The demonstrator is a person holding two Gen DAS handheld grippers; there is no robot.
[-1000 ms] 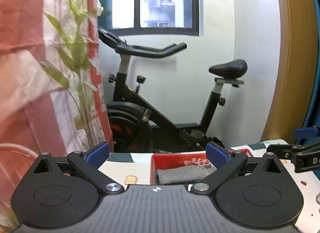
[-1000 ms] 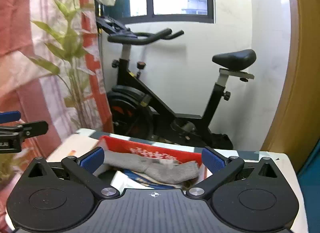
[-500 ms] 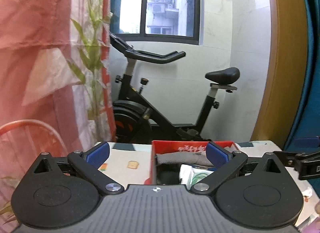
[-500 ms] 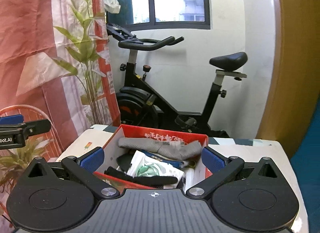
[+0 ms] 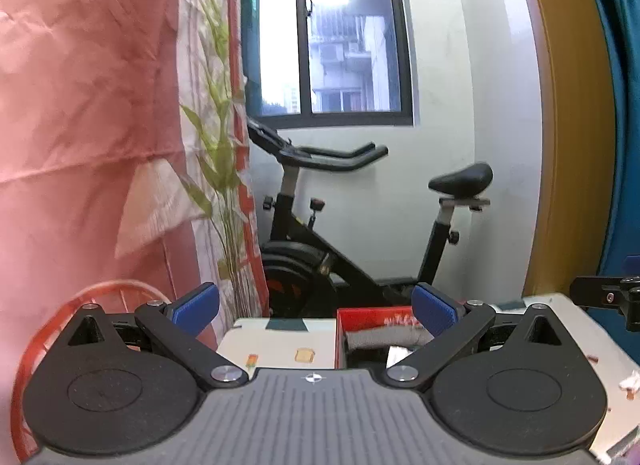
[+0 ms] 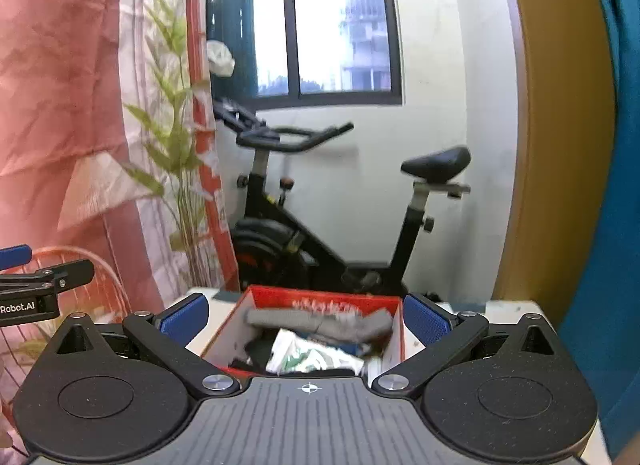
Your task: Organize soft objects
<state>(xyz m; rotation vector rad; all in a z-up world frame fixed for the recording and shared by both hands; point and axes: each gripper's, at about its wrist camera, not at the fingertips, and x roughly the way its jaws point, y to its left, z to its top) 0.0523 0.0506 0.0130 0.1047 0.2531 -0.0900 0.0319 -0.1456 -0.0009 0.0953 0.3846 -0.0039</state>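
Observation:
A red box (image 6: 320, 299) stands on the pale table (image 6: 508, 307) and holds a grey sock (image 6: 316, 323) draped over a white and green packet (image 6: 308, 357) and dark items. My right gripper (image 6: 306, 319) is open and empty, held back from the box's near side. The box also shows in the left wrist view (image 5: 372, 315), with the grey sock (image 5: 384, 337) inside. My left gripper (image 5: 314, 307) is open and empty, to the left of the box above the table (image 5: 276, 341).
A black exercise bike (image 6: 340, 225) stands behind the table under a window. A pink curtain (image 5: 80, 145) and a green plant (image 5: 220, 185) are on the left. An orange wire chair (image 5: 80, 305) is at lower left. A yellow and blue wall edge is on the right.
Both grippers have pulled back and up from the red box, so it looks smaller and farther. The box's contents have come into view. Both stay open.

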